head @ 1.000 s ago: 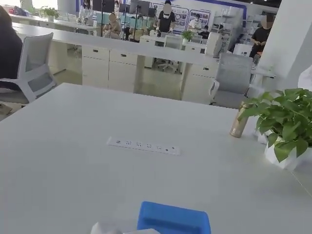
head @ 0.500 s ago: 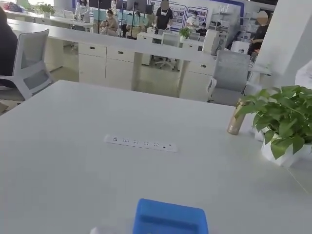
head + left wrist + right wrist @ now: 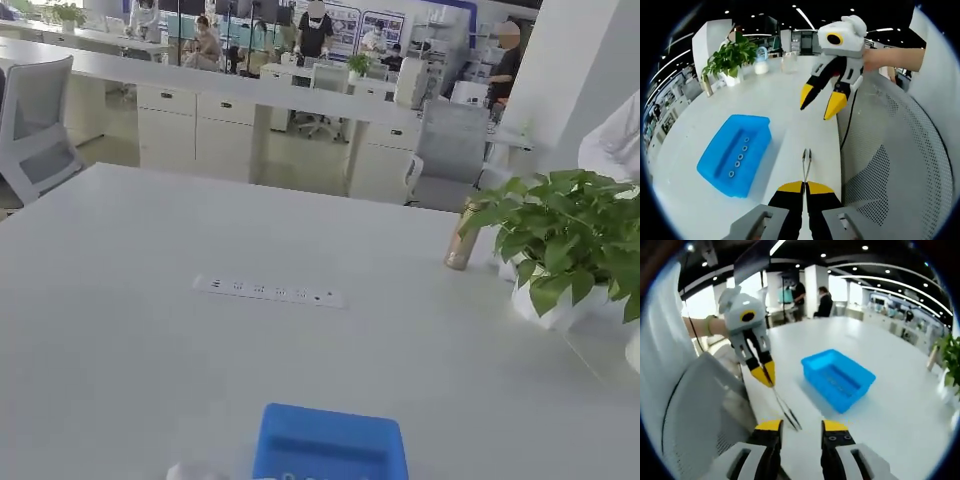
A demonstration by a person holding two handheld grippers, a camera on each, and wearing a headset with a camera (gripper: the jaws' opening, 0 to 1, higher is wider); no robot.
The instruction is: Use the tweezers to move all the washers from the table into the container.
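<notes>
No text, label, brand or number readable anywhere.
Blue-and-white wall posters (image 3: 350,20), far end of office, head view: print blurred, illegible.
Long white power strip (image 3: 268,292) on white table (image 3: 110,350): small dark marks along top face, too small to read.
Both gripper views: fisheye and distance leave background signage unreadable.

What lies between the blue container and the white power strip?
Nothing. In the head view, the table is bare between blue container and power strip.
</notes>
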